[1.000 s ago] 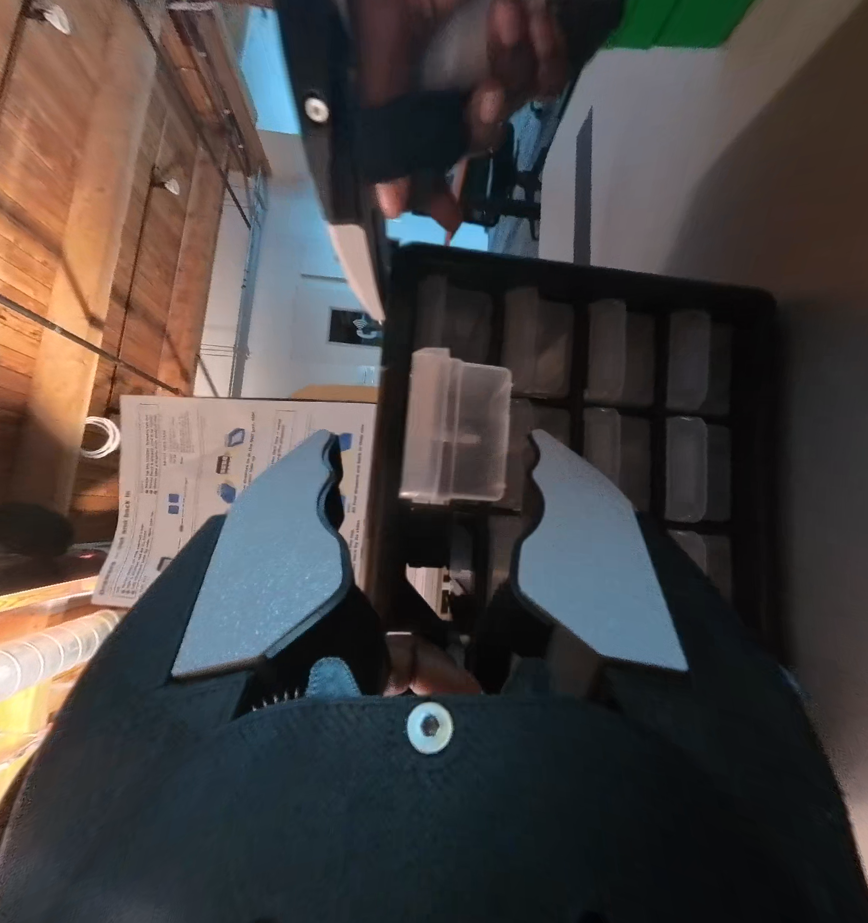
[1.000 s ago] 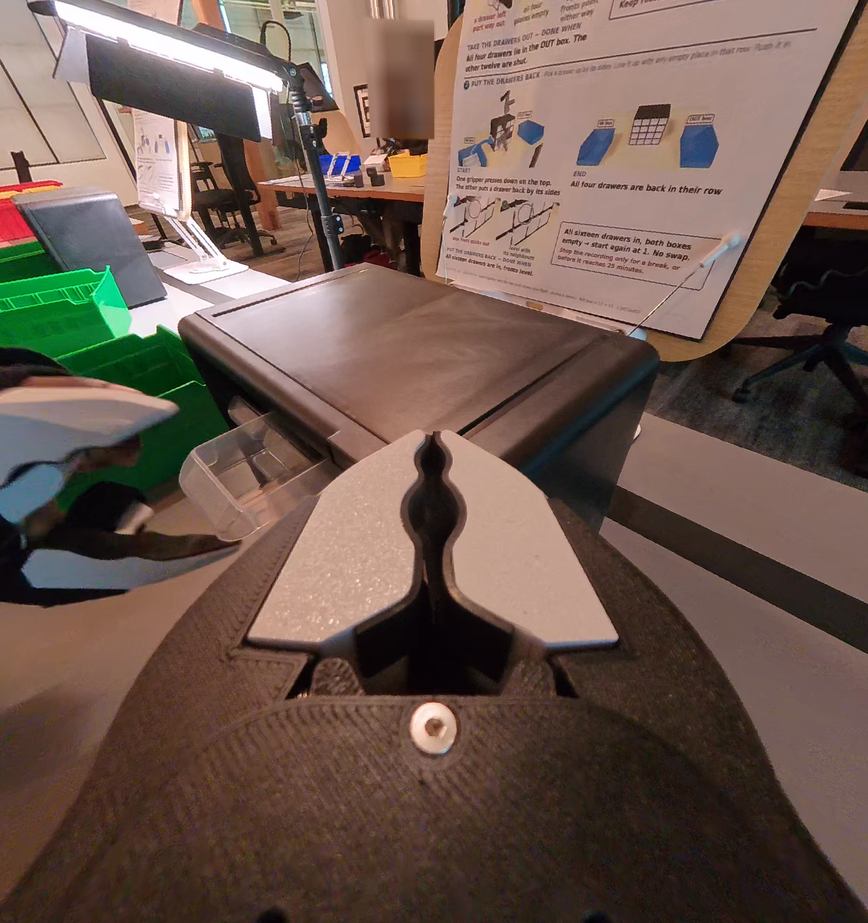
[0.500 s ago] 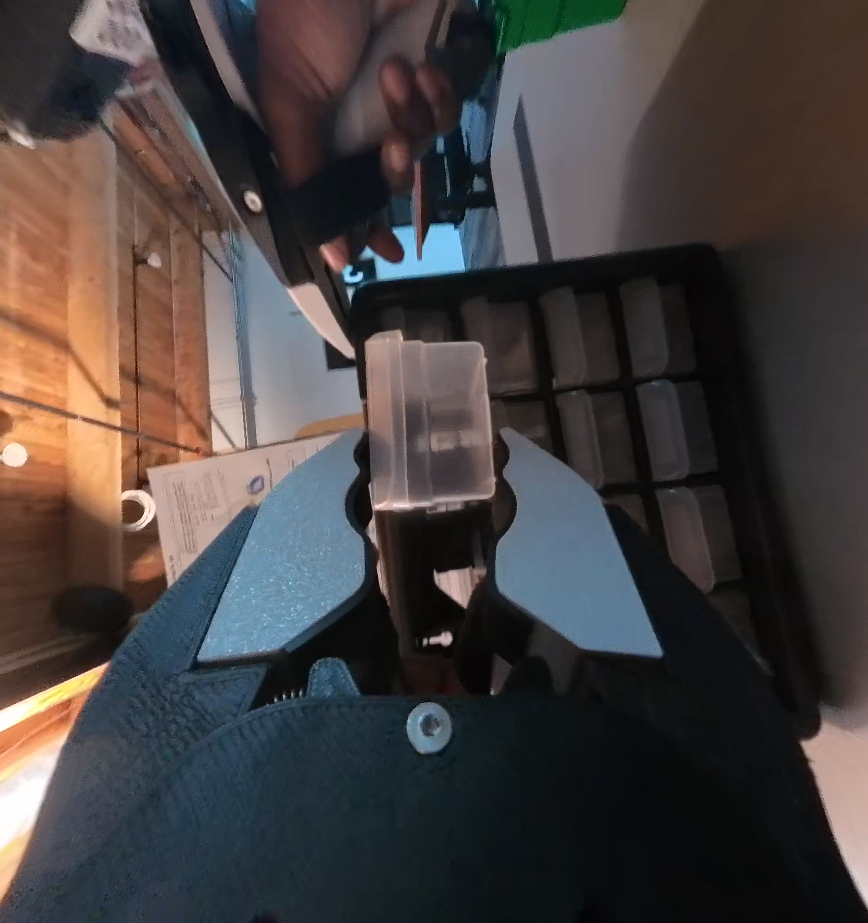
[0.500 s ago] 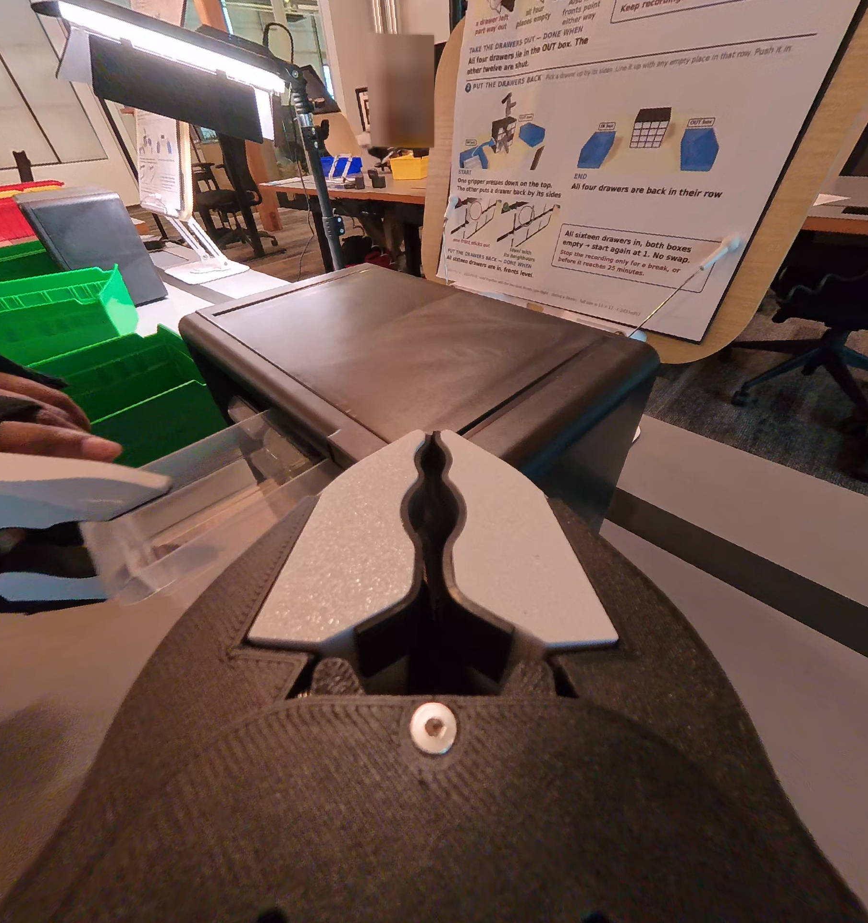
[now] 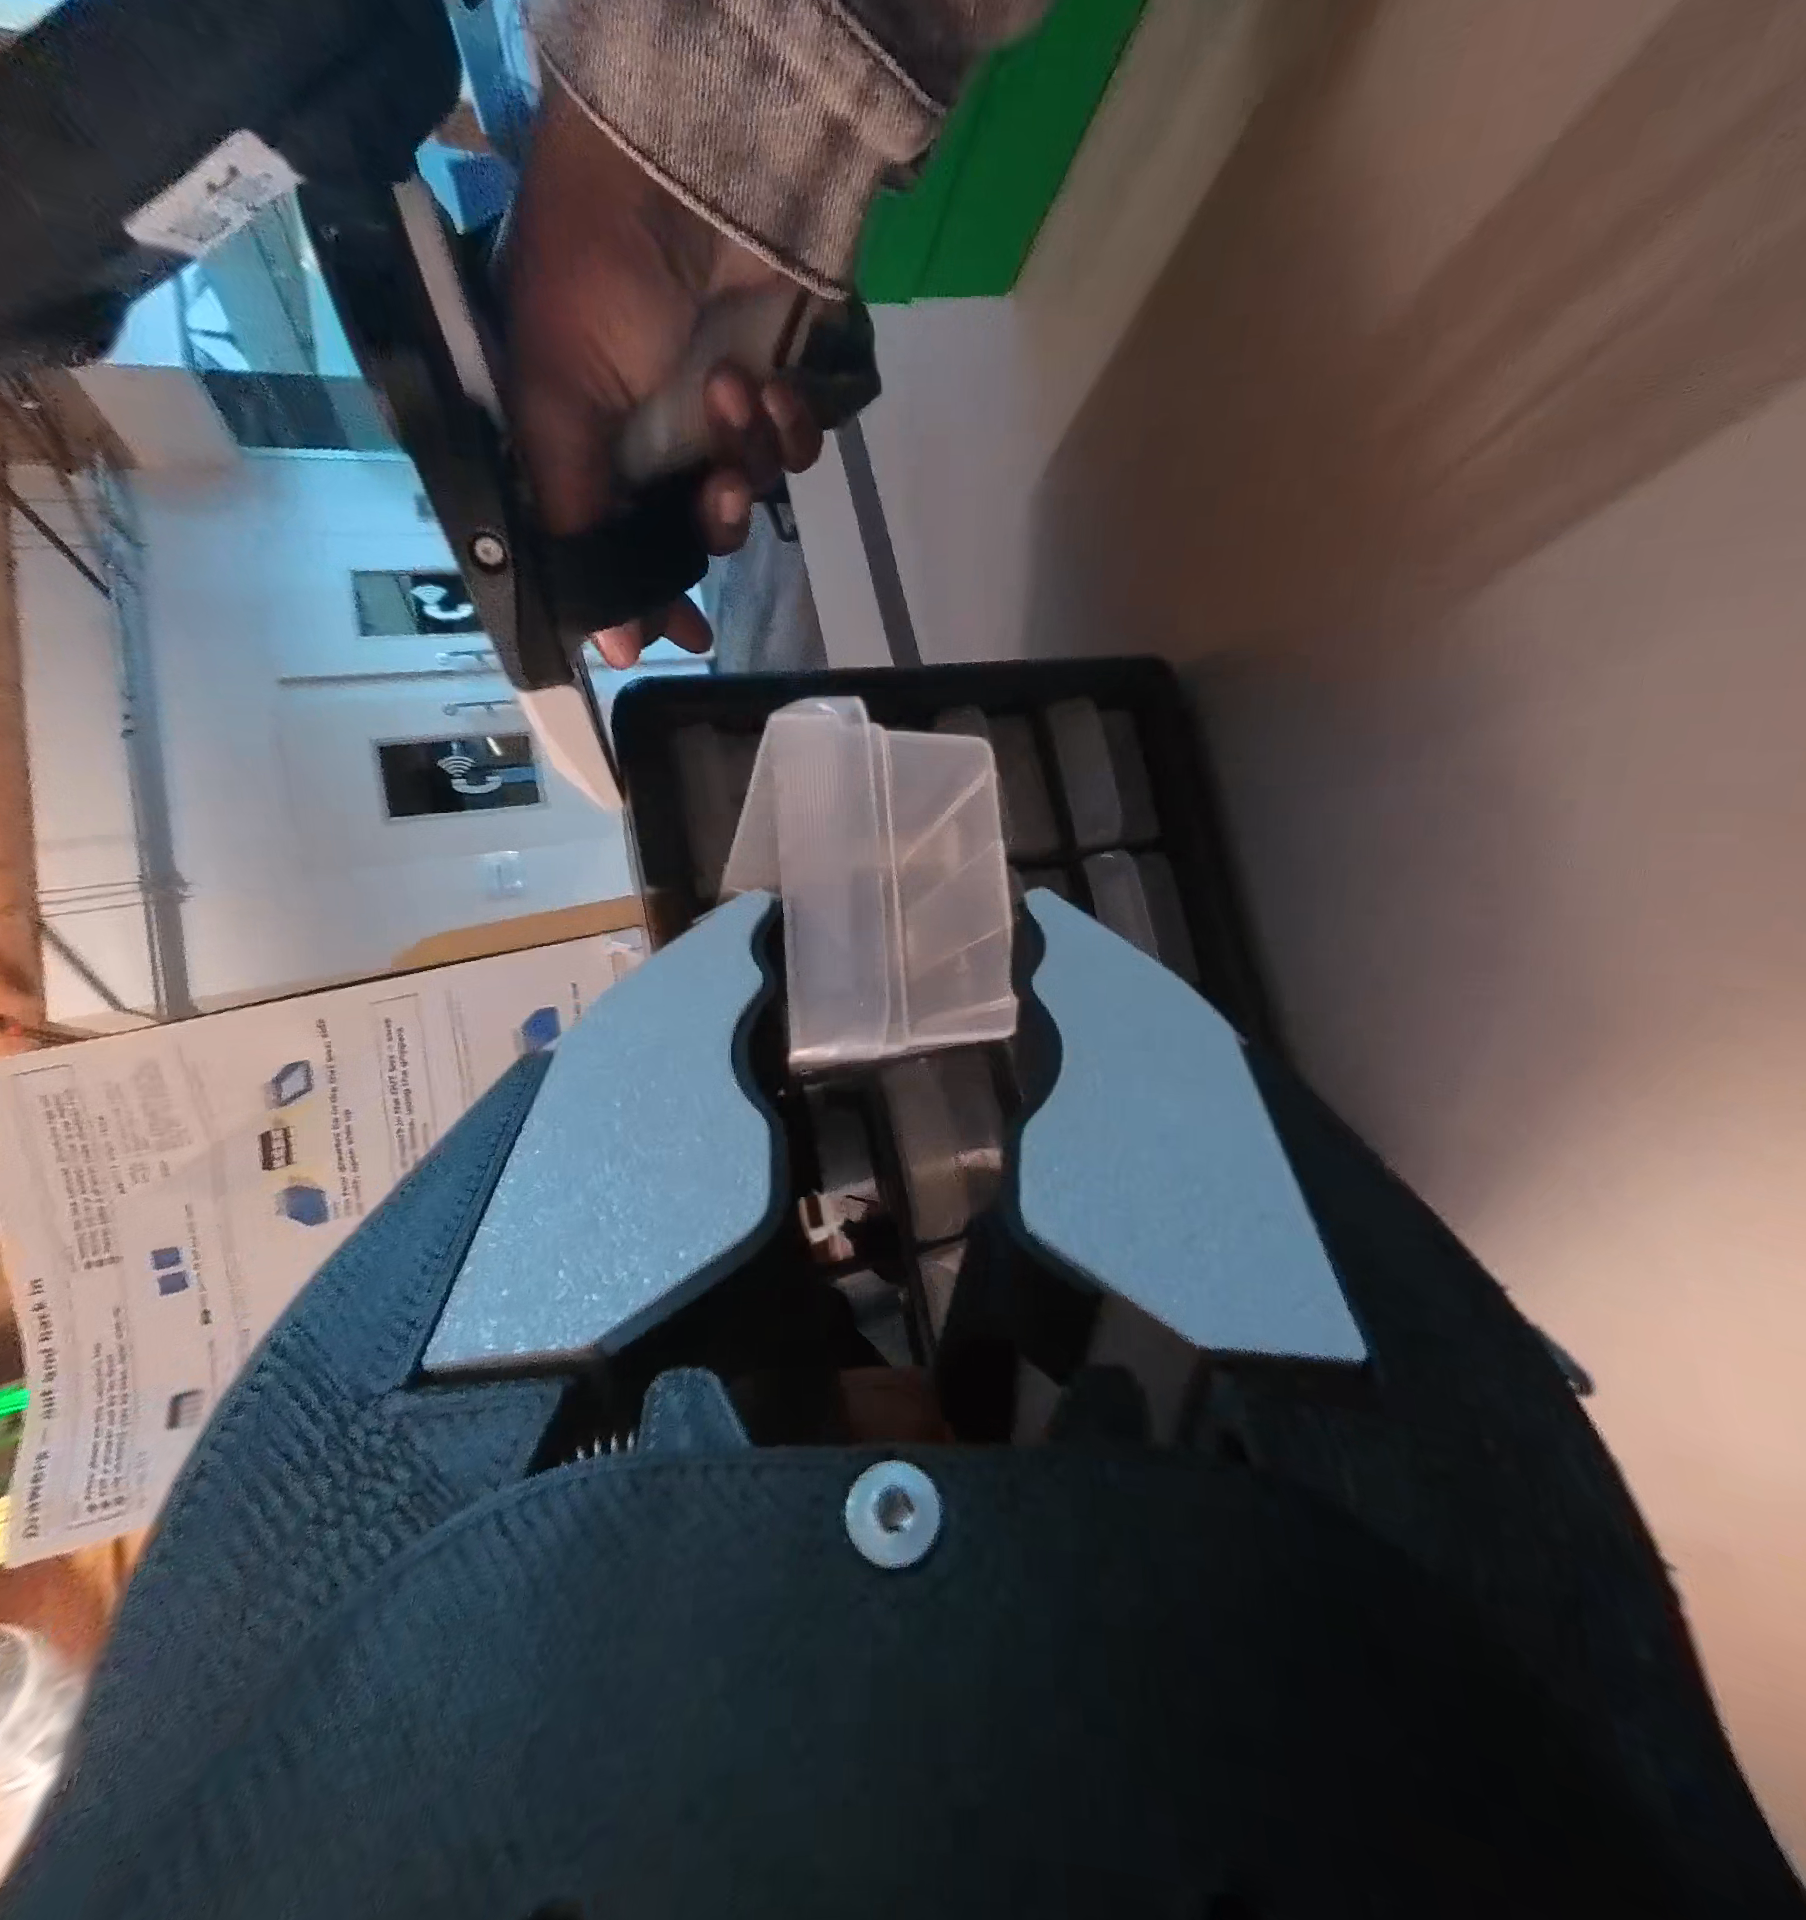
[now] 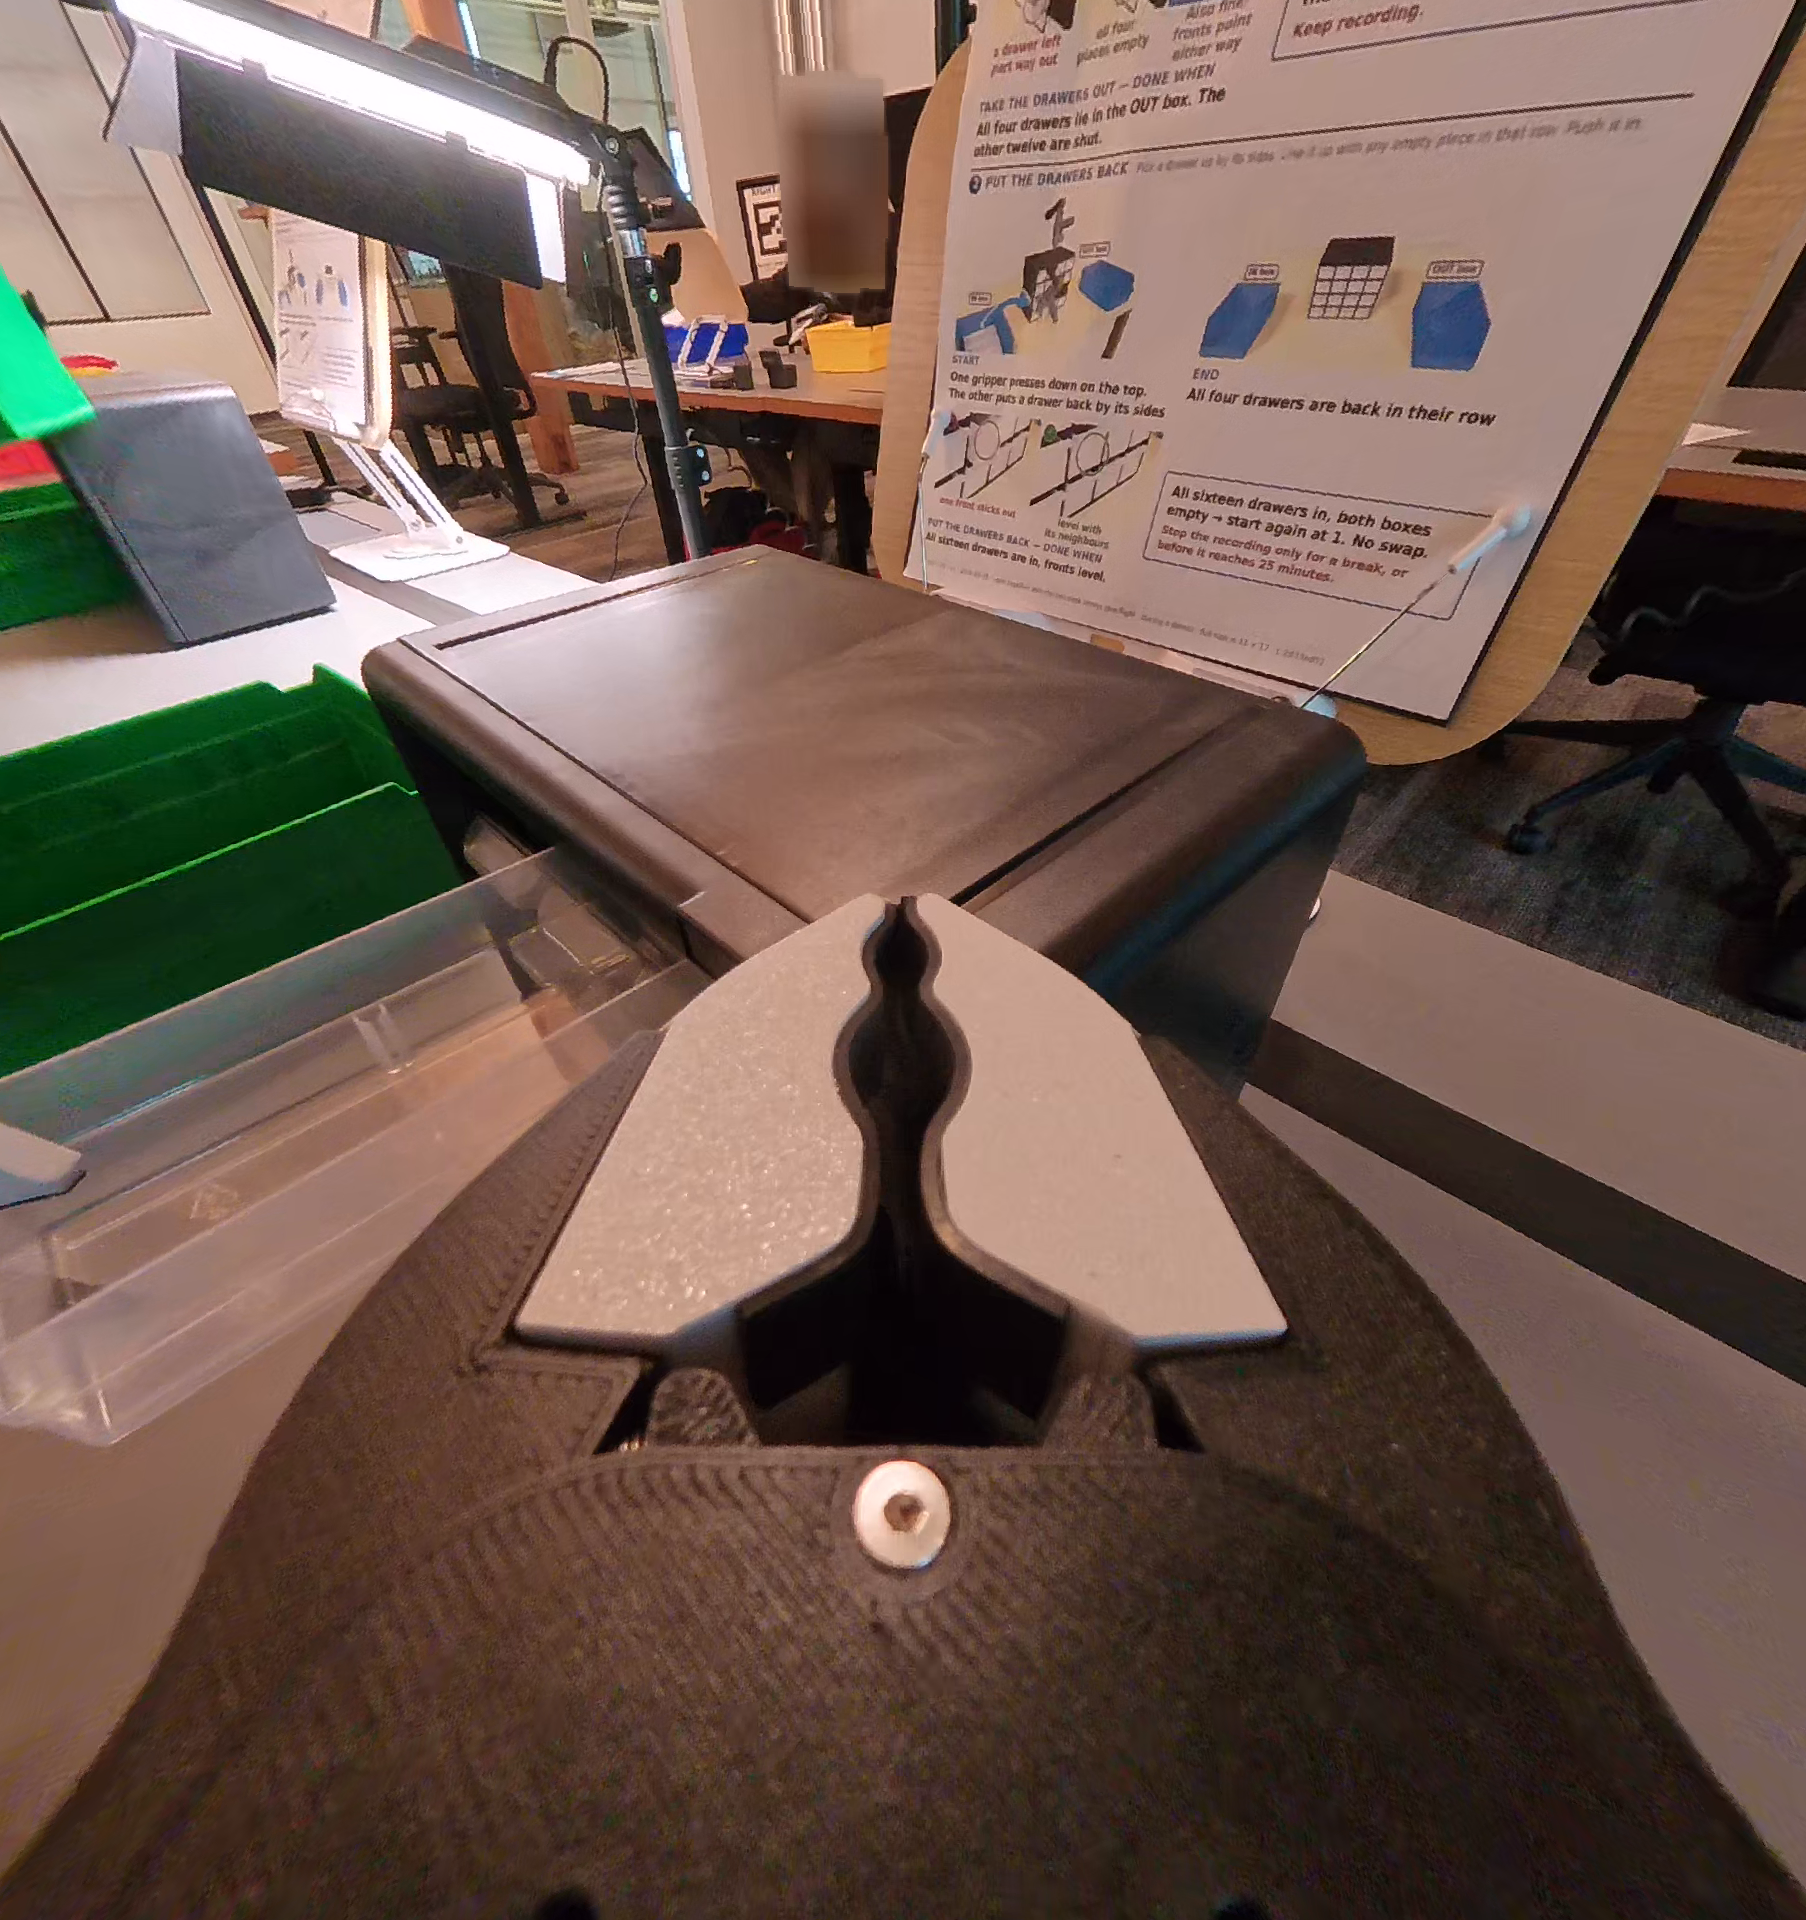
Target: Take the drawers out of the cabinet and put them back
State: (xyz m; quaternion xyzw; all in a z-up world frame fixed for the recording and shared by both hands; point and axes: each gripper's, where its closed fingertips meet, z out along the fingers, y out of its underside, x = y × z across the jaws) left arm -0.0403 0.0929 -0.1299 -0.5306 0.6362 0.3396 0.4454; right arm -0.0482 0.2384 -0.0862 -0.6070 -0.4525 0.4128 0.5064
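Left wrist view: the left gripper is clamped on the clear plastic drawer by its sides, long axis running ahead to the black multi-drawer cabinet.

Right wrist view: the right gripper, fingers together, rests at the cabinet's top edge; the drawer juts out leftward, nearly free.

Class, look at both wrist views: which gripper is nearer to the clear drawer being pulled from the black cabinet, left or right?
Left. The left gripper is shut on the clear drawer, one finger on each side. The right gripper, shut and empty, sits at the black cabinet's top front edge, above the drawer.
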